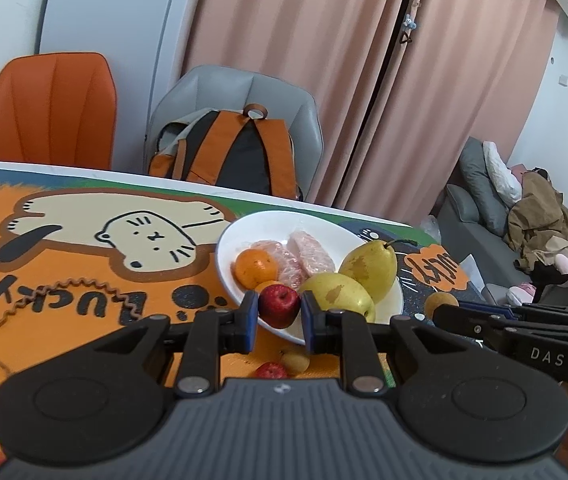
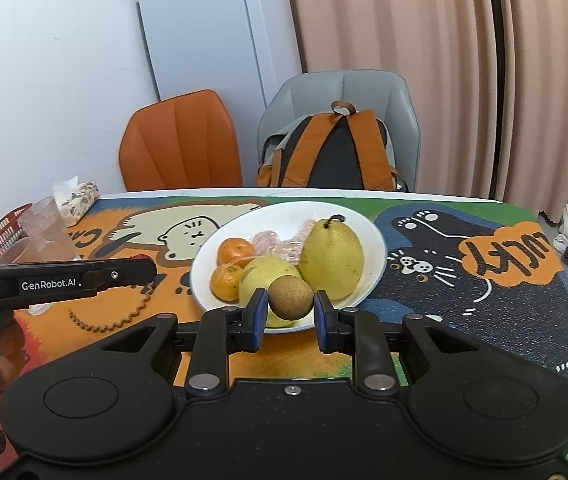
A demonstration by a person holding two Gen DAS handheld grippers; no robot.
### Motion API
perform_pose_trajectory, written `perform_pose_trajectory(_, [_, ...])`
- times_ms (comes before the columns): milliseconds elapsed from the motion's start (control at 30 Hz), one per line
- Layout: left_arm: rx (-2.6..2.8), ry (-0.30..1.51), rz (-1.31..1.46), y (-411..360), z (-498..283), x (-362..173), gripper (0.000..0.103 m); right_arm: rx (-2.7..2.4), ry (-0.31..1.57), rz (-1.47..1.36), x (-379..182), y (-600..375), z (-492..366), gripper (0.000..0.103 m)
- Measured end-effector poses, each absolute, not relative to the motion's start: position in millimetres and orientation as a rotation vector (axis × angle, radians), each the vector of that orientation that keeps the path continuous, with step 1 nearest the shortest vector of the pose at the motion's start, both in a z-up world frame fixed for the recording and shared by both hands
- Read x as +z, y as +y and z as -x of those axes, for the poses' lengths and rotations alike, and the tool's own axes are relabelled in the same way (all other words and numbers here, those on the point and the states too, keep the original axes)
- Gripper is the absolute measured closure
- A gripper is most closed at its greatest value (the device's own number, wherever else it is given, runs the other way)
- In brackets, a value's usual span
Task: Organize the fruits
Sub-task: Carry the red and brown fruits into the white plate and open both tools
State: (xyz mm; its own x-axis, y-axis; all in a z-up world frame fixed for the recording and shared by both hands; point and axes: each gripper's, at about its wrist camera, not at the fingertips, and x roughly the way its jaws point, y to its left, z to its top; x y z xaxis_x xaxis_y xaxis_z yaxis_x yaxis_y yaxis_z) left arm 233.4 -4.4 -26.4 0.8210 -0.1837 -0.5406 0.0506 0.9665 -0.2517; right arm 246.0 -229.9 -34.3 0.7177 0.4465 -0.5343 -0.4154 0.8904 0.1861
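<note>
Cartoon-print table mat (image 2: 464, 300) carries the crowded white ceramic plate (image 2: 376, 236): left gripper (image 1: 280, 310) pinches a small red apple (image 1: 279, 304), right gripper (image 2: 290, 310) a round brown fruit (image 2: 291, 297), both above its near rim, so either could roll off piled pears (image 2: 332, 256).

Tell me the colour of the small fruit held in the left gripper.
Deep red: the small apple in the left gripper, best seen in the left wrist view.

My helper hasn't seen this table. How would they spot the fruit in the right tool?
Find the white plate of fruit on the cartoon mat. At its near rim the right tool grips a small brown ball. Unlike the yellow-green pears and oranges behind, it is matte, speckled and perfectly round.
</note>
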Motion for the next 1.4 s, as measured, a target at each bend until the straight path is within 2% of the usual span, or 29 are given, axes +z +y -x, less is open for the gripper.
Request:
perform_pose_trajectory(500, [-0.161, 0.682, 0.237, -24, -280, -51, 0.082, 0.454, 0.643, -0.066, -48, -240, -276, 0.080])
perform_pose_trajectory(567, [-0.139, 0.693, 0.237, -26, -285, -53, 0.078, 0.455, 0.650, -0.070, -50, -240, -280, 0.080])
perform_pose_trajectory(867, [-0.093, 0.686, 0.245, -7, -279, -47, 0.078, 0.468, 0.667, -0.093, -61, -236, -291, 0.080])
perform_pose_trajectory(1133, [-0.035, 0.692, 0.254, 10, -262, -44, 0.066, 0.489, 0.666, -0.154, -65, -233, -295, 0.079])
perform_pose_trajectory(1233, [-0.020, 0.696, 0.257, 13, -255, -45, 0.063, 0.477, 0.659, -0.148, -65, -230, -294, 0.074])
perform_pose_trajectory(1400, [-0.009, 0.695, 0.262, 17, -243, -44, 0.050, 0.473, 0.661, -0.168, -63, -234, -286, 0.074])
